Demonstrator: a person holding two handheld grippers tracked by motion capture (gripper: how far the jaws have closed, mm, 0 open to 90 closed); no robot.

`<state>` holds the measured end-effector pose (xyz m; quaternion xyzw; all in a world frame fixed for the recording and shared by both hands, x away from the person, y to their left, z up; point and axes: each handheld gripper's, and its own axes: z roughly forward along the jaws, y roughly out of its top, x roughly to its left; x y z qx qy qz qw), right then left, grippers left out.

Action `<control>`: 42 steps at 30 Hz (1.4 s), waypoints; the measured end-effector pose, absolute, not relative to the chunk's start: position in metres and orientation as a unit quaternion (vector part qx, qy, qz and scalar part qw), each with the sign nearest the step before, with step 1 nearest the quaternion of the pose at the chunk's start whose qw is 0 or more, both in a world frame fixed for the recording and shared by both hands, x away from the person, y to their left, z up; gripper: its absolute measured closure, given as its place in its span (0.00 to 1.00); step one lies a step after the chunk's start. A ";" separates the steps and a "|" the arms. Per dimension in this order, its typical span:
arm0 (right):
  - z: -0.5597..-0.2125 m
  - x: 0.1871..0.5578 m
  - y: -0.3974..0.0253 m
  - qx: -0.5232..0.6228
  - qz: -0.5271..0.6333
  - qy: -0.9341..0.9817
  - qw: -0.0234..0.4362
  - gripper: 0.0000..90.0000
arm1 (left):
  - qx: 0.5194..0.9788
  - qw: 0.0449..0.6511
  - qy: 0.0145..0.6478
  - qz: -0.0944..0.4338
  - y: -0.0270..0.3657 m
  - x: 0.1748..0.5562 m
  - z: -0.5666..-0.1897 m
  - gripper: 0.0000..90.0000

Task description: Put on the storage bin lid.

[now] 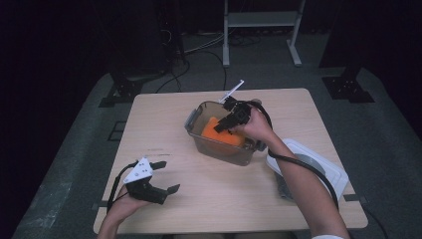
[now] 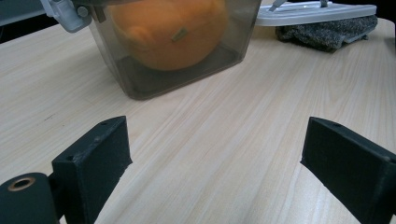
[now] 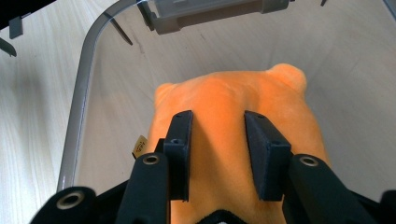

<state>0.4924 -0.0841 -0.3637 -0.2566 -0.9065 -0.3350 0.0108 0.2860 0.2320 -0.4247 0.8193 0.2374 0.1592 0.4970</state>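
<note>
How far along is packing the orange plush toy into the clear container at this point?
Done: the orange plush toy sits inside the clear container. In hand: the right tongs press into it, apparently pinching the plush. The left tongs rest open on the table. Left: probably releasing and fitting the lid, lying aside.

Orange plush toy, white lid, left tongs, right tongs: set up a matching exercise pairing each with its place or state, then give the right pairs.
1. orange plush toy
2. white lid
3. left tongs
4. right tongs

A. jaws wide apart above bare table
B. inside the clear container
C. on the table by the person's right forearm
D. jaws pressed into the toy

Pairs: 1-B, 2-C, 3-A, 4-D
</note>
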 end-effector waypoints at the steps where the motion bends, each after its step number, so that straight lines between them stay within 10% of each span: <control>1: -0.364 0.492 -0.084 -0.257 -0.333 -0.907 0.011 0.69 | 0.819 0.497 0.237 0.159 0.232 0.286 -0.425 0.08; 42: -0.325 0.443 -0.170 -0.249 -0.403 -0.880 -0.006 0.51 | 0.825 0.490 0.234 0.156 0.227 0.287 -0.427 0.08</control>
